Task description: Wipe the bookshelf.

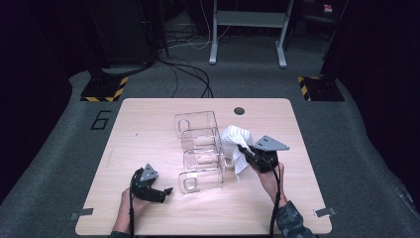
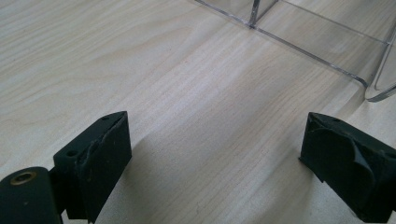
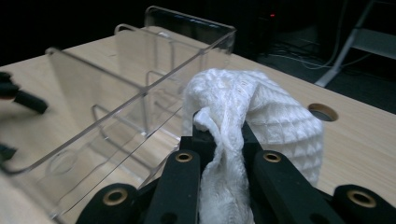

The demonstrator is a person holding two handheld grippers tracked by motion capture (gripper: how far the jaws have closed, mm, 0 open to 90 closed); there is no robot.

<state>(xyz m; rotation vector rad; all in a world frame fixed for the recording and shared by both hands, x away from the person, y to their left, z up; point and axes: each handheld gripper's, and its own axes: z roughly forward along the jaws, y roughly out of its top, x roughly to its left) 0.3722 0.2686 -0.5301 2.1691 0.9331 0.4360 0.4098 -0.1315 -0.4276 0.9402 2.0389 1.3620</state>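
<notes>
The right hand-held gripper (image 1: 246, 150) is clamped on a white waffle-weave cloth (image 3: 261, 116), held just beside the right wall of the clear acrylic organizer (image 1: 199, 151) near the middle of the worktop (image 1: 143, 124). The cloth bunches over the jaw tips and hides them (its lower end is cut off at the frame edge). The left hand-held gripper (image 2: 215, 158) rests on bare wood with jaws wide apart, holding nothing, the organizer's corner just ahead.

White waffle-textured cloth (image 3: 261, 107), clear organizer (image 1: 200, 151), pale wood-grain table (image 1: 143, 129).
</notes>
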